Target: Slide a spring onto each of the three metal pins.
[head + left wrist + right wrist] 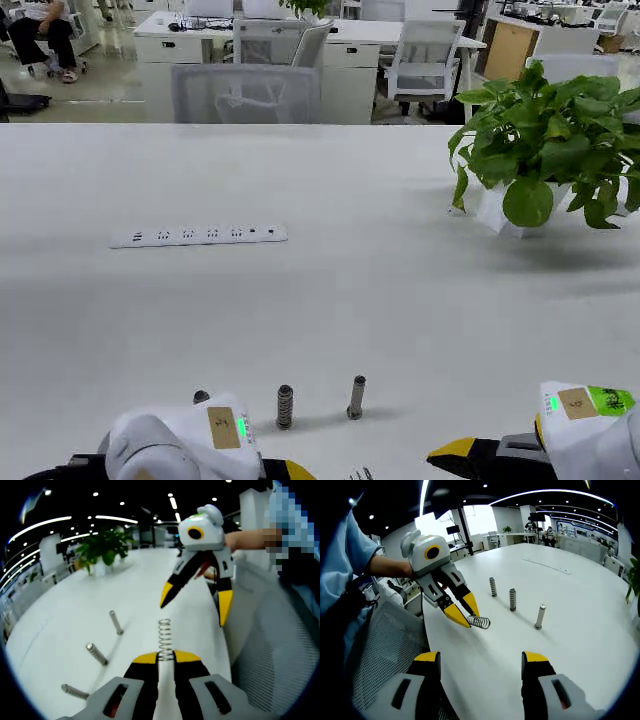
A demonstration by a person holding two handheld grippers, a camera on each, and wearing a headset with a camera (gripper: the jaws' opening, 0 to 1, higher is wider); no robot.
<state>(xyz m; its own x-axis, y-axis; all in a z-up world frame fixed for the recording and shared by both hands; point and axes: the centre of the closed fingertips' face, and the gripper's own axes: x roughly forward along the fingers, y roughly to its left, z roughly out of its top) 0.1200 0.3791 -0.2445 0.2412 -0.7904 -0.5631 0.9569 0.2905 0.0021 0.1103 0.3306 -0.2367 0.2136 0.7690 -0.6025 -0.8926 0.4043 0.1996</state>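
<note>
Left gripper view puts my left claw [165, 656] nearest, its jaws pinched together on one end of the spring [164, 632]. The spring's long axis runs straight out along the jaws, with the free end pointing away from me toward my right claw [195, 600]. The clamped end is hidden between the yellow tips. My right claw hangs just past that free end, apart from it, with its jaws spread wide. From the right gripper view the spring sits roughly parallel to the white surface [580, 645], sticking out sideways from the left claw's tips. Further out, three pins stand upright in a row on the surface, well apart from the spring I hold. They are the bare pin [540, 616], long axis vertical with its head on top, then the middle pin [512, 599] and the third pin [492, 587], both wrapped in coils. In the head view the third pin is mostly hidden behind my left claw's white housing, and the held spring is cut off by the bottom edge with just a few coils showing. Beyond the pins lies a white power strip [200, 236], and farthest off, to the right, a potted plant [545, 150].
</note>
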